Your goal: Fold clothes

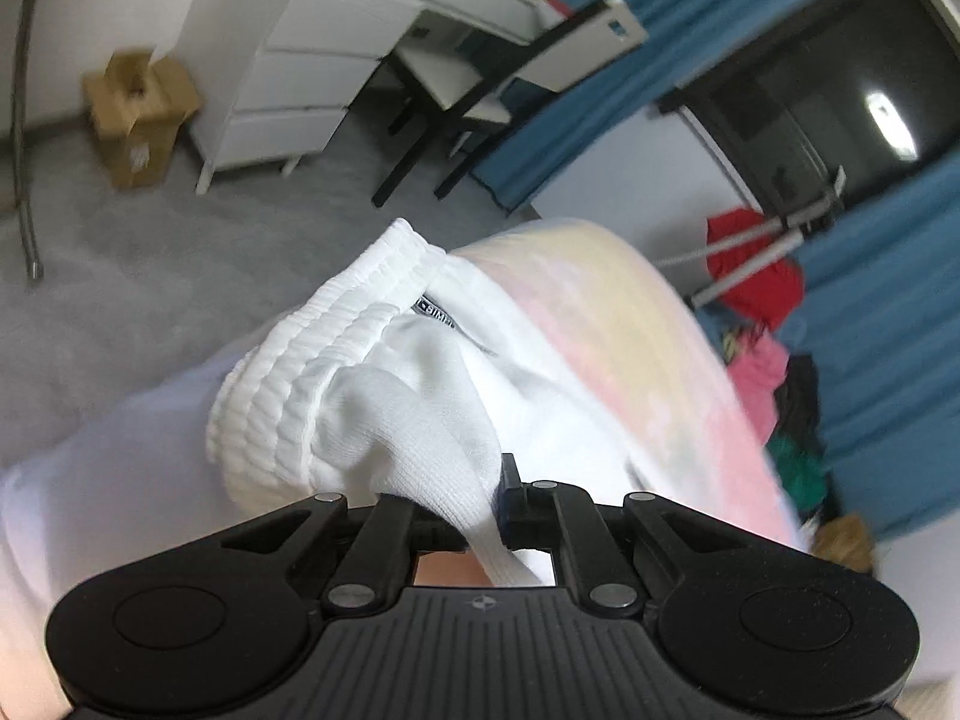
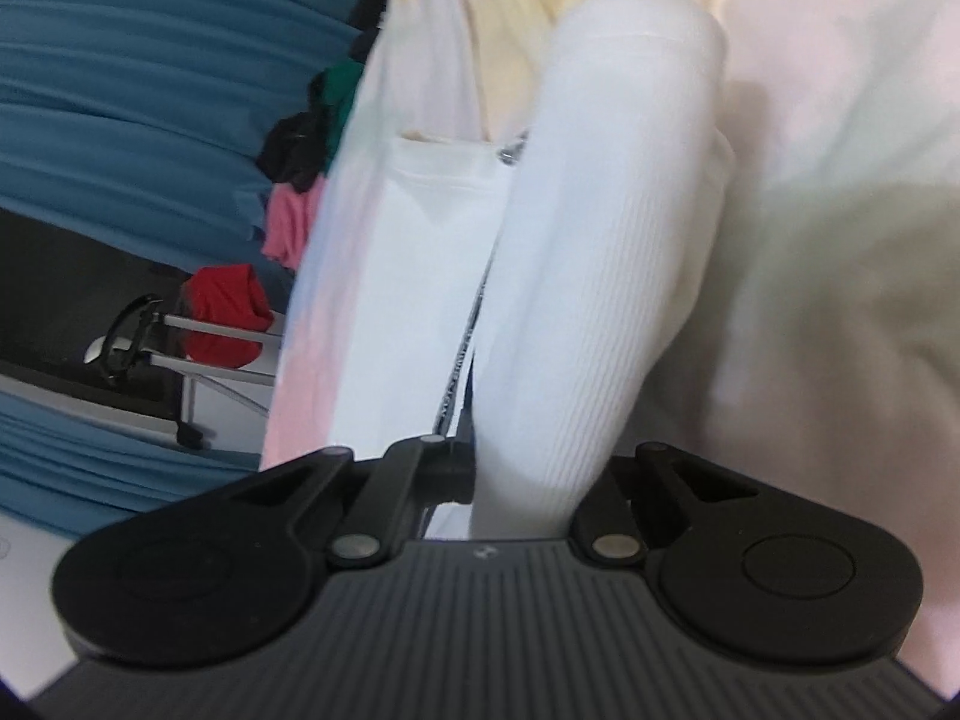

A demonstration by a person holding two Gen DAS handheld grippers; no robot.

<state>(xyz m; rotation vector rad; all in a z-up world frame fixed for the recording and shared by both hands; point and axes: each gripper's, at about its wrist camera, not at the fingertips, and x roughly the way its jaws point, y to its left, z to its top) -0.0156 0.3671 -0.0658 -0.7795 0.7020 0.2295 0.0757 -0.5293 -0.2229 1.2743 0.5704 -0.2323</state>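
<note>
A white garment with pastel pink, yellow and blue tie-dye (image 1: 600,336) fills both views, held up in the air. Its white ribbed waistband or hem (image 1: 300,372) bunches just ahead of my left gripper (image 1: 480,510), which is shut on a fold of the white fabric. In the right wrist view the same garment (image 2: 810,180) hangs in front, and my right gripper (image 2: 522,480) is shut on a white ribbed band (image 2: 606,252) of it. A dark label strip (image 2: 462,354) runs beside that band.
A pile of red, pink, green and black clothes (image 1: 774,324) lies to the right by blue curtains (image 1: 888,312). A white drawer unit (image 1: 300,72), a black chair (image 1: 480,90) and a cardboard box (image 1: 141,114) stand on grey carpet behind.
</note>
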